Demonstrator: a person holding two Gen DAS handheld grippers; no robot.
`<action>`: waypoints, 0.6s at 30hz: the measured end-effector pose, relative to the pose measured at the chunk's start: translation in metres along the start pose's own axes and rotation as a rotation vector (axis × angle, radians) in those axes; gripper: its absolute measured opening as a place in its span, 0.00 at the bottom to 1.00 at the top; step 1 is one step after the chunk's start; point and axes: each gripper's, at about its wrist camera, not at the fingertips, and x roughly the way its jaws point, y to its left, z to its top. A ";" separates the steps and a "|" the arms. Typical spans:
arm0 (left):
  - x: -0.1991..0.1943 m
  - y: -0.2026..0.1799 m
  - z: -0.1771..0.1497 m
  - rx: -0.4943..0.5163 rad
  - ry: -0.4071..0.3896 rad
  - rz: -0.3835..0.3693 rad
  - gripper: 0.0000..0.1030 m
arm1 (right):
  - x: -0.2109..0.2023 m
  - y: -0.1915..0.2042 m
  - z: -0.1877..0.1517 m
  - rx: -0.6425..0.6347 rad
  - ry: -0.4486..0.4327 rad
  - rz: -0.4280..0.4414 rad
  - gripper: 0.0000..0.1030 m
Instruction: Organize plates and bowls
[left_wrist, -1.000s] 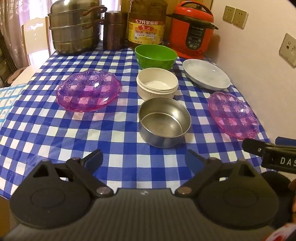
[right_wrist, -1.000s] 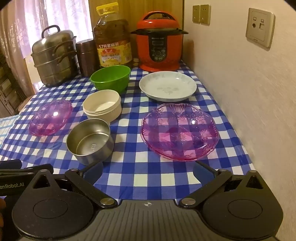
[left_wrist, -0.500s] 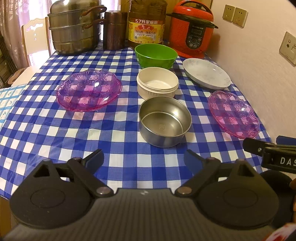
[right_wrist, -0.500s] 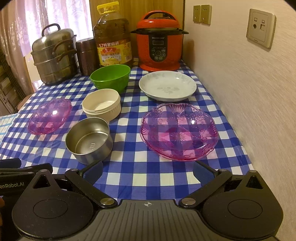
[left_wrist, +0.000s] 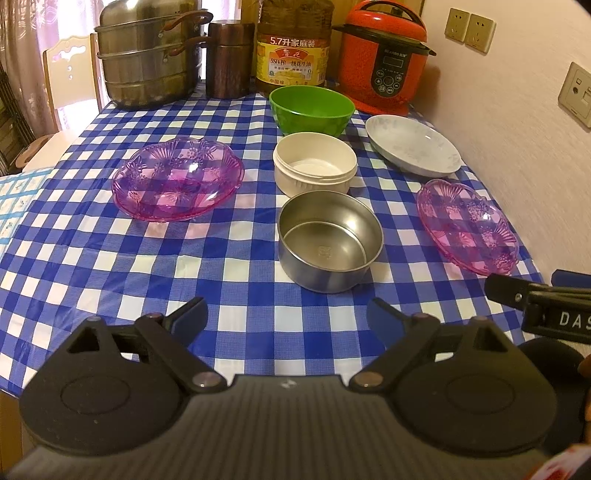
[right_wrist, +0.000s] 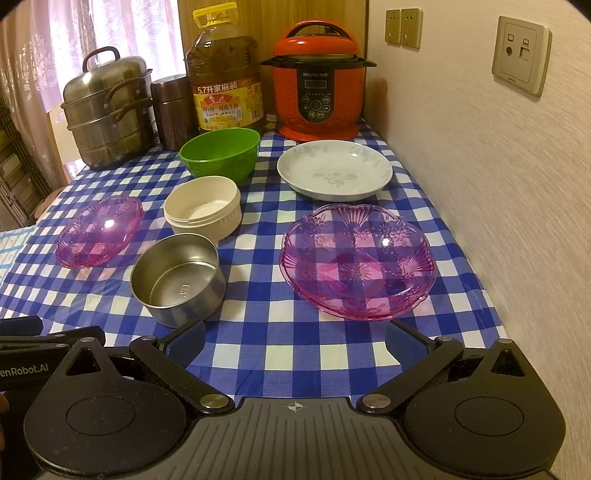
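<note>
Both views crept slightly forward; left gripper (left_wrist: 286, 317), right gripper (right_wrist: 293, 341) spread wide, empty.

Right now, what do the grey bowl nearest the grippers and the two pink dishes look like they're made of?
Grey bowl: brushed metal, probably stainless steel, dull reflections, stamped base. Pink dishes: clear tinted plastic or glass, unclear which; checks show through, moulded pattern.

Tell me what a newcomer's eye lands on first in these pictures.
The blue checked tablecloth dominates, with two purple glass dishes on it, one at the left, one by the wall. Down the middle runs a line of steel bowl, cream bowl and green bowl; a red cooker stands behind.
</note>
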 end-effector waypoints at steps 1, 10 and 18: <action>0.000 0.000 0.000 0.000 0.000 0.000 0.89 | 0.000 0.000 0.000 0.001 0.000 -0.001 1.00; 0.001 0.000 -0.001 0.000 -0.001 0.001 0.89 | 0.000 0.000 0.000 0.000 0.000 0.000 1.00; 0.001 0.000 -0.002 0.000 -0.001 0.001 0.89 | 0.000 0.000 -0.001 0.001 0.000 0.000 1.00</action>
